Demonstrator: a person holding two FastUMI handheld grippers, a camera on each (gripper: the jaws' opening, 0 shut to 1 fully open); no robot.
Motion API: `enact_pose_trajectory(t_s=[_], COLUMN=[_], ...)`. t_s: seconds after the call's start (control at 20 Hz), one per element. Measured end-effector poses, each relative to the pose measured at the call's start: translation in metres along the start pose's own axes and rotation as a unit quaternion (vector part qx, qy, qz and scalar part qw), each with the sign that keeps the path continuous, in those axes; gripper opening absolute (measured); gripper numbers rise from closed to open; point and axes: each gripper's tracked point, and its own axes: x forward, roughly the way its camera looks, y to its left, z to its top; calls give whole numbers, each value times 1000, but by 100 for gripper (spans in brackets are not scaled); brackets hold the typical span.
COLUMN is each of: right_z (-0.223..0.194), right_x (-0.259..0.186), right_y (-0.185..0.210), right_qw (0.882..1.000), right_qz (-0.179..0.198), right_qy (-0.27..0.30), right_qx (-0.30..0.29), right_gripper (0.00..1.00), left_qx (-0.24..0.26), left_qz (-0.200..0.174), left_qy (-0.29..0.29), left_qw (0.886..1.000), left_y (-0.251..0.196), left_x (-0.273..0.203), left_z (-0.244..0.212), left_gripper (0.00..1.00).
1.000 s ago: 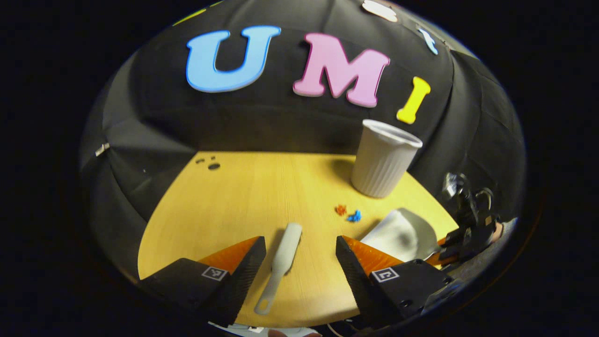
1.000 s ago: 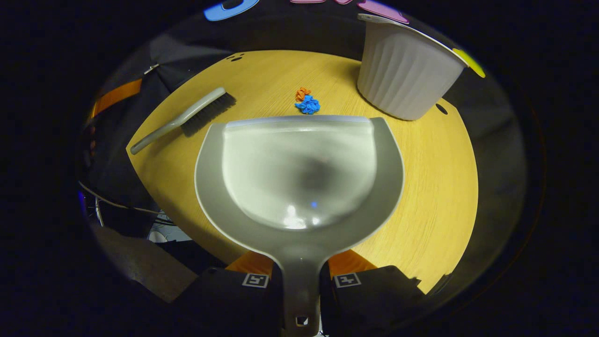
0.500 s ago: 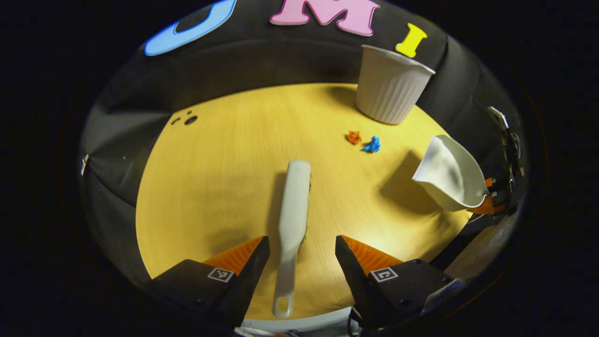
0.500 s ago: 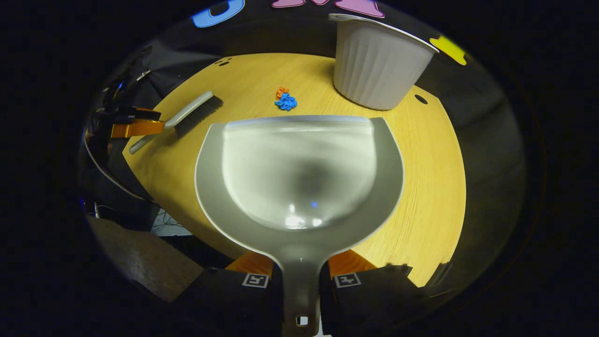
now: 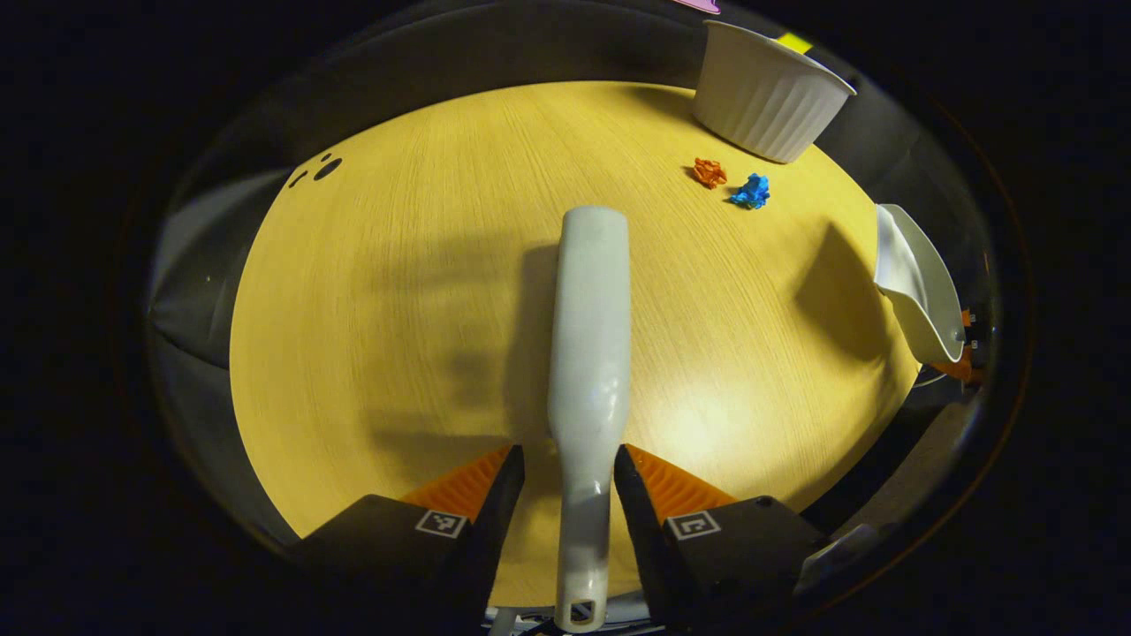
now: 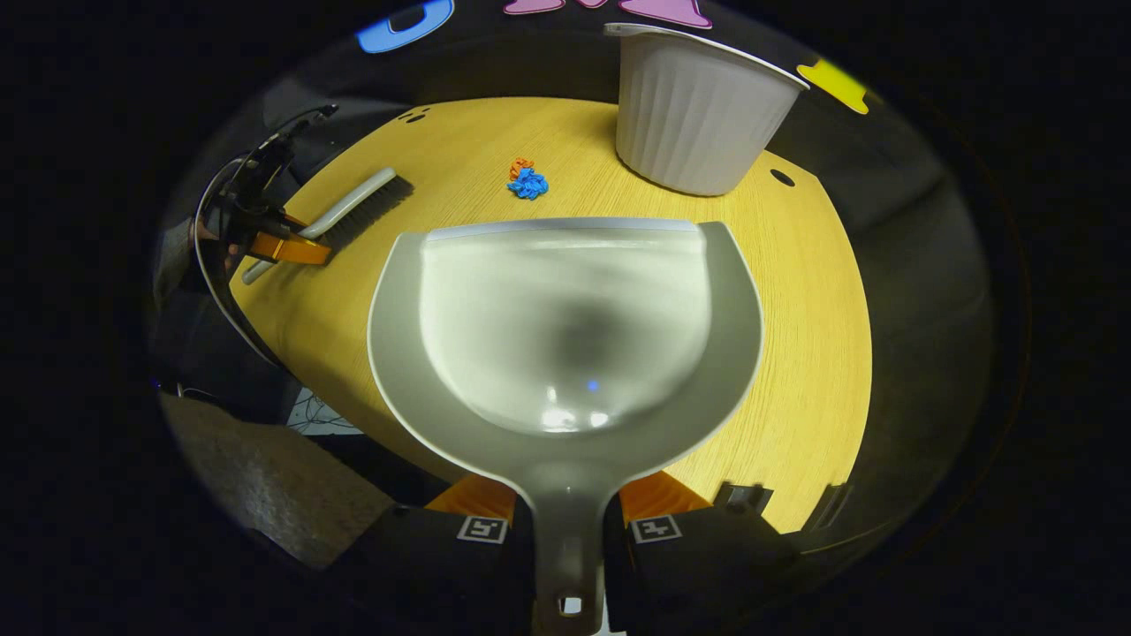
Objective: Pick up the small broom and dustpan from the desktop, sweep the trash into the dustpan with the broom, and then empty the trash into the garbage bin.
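The grey small broom (image 5: 588,336) lies on the yellow desktop (image 5: 398,309), handle towards me. My left gripper (image 5: 568,450) straddles the handle, jaws narrowed close around it, with a thin gap still showing on the left side. In the right gripper view the broom (image 6: 353,208) lies bristles down, with the left gripper (image 6: 283,247) at its handle. My right gripper (image 6: 568,495) is shut on the handle of the grey dustpan (image 6: 565,336), held above the table. From the left, the dustpan (image 5: 919,283) appears at the far right. Orange trash (image 5: 708,172) and blue trash (image 5: 751,191) lie near the bin.
The white ribbed garbage bin (image 6: 698,110) stands upright at the back of the table, just behind the crumpled trash (image 6: 528,184). Small dark holes (image 5: 327,168) mark the table's far left. The table's near edge drops off to a floor with cables (image 6: 309,415).
My left gripper has come down and forward over the broom handle, and its jaws have narrowed around it. The right gripper has kept the dustpan raised, drifting slightly.
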Motion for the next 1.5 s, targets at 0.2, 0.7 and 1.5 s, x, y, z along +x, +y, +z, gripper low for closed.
enact_pose_trajectory(t_s=[0.2, 0.7, 1.5], right_z=[1, 10, 18], right_x=[2, 1, 27], right_y=[-1, 1, -16], right_qw=[1000, 998, 984], right_qz=[1, 7, 12], right_qy=[5, 35, 140], right_qx=[-3, -44, -114], right_gripper=[39, 39, 39], left_qx=[0, 28, 155], left_qz=[2, 36, 55], left_qy=[9, -9, -53], left_qw=[1000, 999, 985], left_y=[0, 1, -47], left_x=[6, 1, 34], left_z=[0, 23, 180], left_gripper=[60, 25, 24])
